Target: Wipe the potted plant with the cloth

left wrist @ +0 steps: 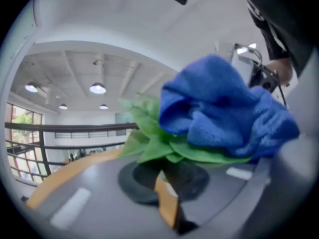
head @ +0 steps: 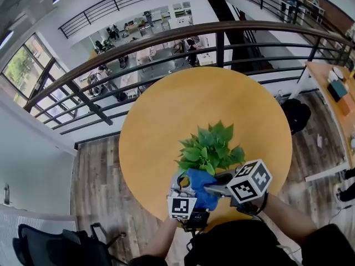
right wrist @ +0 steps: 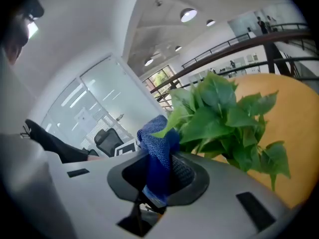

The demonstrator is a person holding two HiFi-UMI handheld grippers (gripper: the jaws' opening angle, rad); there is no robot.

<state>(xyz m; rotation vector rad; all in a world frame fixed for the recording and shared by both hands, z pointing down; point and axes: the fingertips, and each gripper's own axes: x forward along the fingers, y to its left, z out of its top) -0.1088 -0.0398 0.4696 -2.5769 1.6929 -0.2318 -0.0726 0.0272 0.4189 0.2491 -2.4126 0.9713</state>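
Observation:
A leafy green potted plant (head: 211, 147) stands on the round yellow table (head: 166, 121), on the side nearest me; its pot is hidden under the leaves. My left gripper (head: 184, 188) is shut on a leaf (left wrist: 154, 151) at the plant's near edge. A crumpled blue cloth (head: 198, 183) lies on top of that leaf (left wrist: 224, 113). My right gripper (head: 209, 190) comes in from the right and is shut on the cloth (right wrist: 158, 148), which hangs out between its jaws (right wrist: 159, 176). In the right gripper view the plant (right wrist: 224, 118) is just beyond and right of the cloth.
A dark metal railing (head: 166, 37) curves behind the table, with a lower floor beyond it. A black chair (head: 55, 245) stands at the lower left and a wooden desk (head: 333, 93) at the right. Bare tabletop (right wrist: 299, 128) stretches beyond the plant.

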